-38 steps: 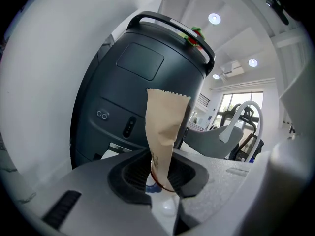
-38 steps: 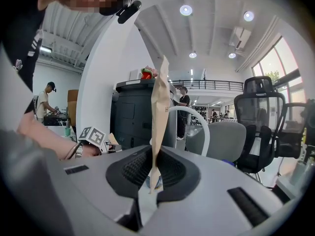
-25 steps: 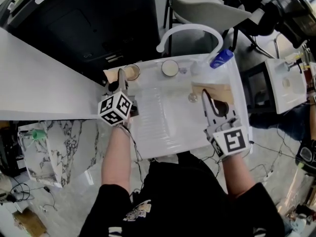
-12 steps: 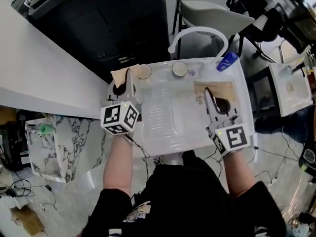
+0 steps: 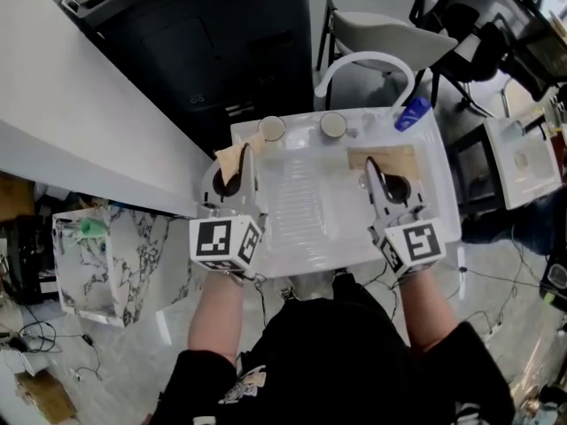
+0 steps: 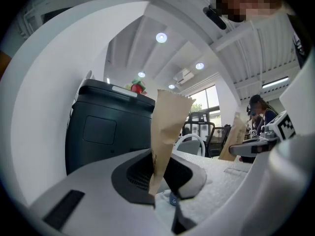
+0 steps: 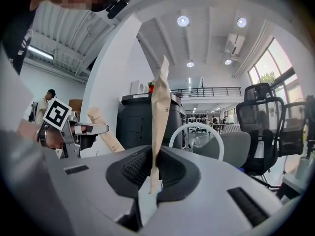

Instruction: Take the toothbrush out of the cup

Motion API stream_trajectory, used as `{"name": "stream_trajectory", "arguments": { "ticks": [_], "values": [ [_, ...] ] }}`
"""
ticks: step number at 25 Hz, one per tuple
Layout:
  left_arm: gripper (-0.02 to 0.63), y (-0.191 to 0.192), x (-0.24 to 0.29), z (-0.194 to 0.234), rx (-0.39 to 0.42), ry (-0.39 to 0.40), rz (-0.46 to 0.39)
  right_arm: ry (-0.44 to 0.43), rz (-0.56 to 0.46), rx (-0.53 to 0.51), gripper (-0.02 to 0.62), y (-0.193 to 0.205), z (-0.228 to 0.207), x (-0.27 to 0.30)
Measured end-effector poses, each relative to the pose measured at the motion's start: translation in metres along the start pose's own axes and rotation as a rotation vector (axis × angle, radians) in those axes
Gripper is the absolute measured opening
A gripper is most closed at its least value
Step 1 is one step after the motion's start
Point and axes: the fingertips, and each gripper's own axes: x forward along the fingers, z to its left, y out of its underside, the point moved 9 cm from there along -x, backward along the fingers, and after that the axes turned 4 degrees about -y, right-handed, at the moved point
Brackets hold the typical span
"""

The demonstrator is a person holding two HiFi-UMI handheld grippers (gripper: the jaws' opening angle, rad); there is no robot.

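Head view, left gripper (image 5: 241, 159): nearest the person, at 8 o'clock of the basin; jaws pinched on the left paper strip (image 5: 230, 163).
Left gripper view: confirms the grip. The left paper strip (image 6: 167, 127) stands up between the closed pads, tilted slightly.
Right gripper (image 5: 372, 168): at 4 o'clock of the basin; jaws clamped on the right paper strip (image 5: 383, 158), which stands upright between them in the right gripper view (image 7: 160, 97).
Basin (image 5: 310, 202): white, ribbed floor, lying between the two grippers.
Left cup (image 5: 271, 128): on the far rim, 11 o'clock.
Right cup (image 5: 333, 125): on the far rim, 12 o'clock, apart from the left cup.
Toothbrush: not made out in either cup from above; cannot tell which one holds it.
Blue bottle (image 5: 413, 113): far corner, 1 o'clock.
Faucet (image 5: 363, 58): white arch beyond the cups.
Step in hand (judgement): extraction not begun, as both claws are occupied with paper.
Method note: lay one strip down first. Confirm which cup holds the brush. Come in from above, pinch the handle, and lift straight up so the cup does not tip.
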Motion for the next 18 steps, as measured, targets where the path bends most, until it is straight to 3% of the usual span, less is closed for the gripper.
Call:
{"name": "stream_trajectory", "arguments": {
  "ticks": [9, 18],
  "values": [
    [0.031, -0.009, -0.055, 0.009, 0.015, 0.019, 0.026, 0.005, -0.01, 0.019, 0.029, -0.003, 0.041, 0.006],
    [0.031, 0.0, -0.105, 0.027, -0.036, 0.026, 0.07, 0.003, -0.016, 0.022, 0.028, -0.011, 0.086, 0.009]
  ]
}}
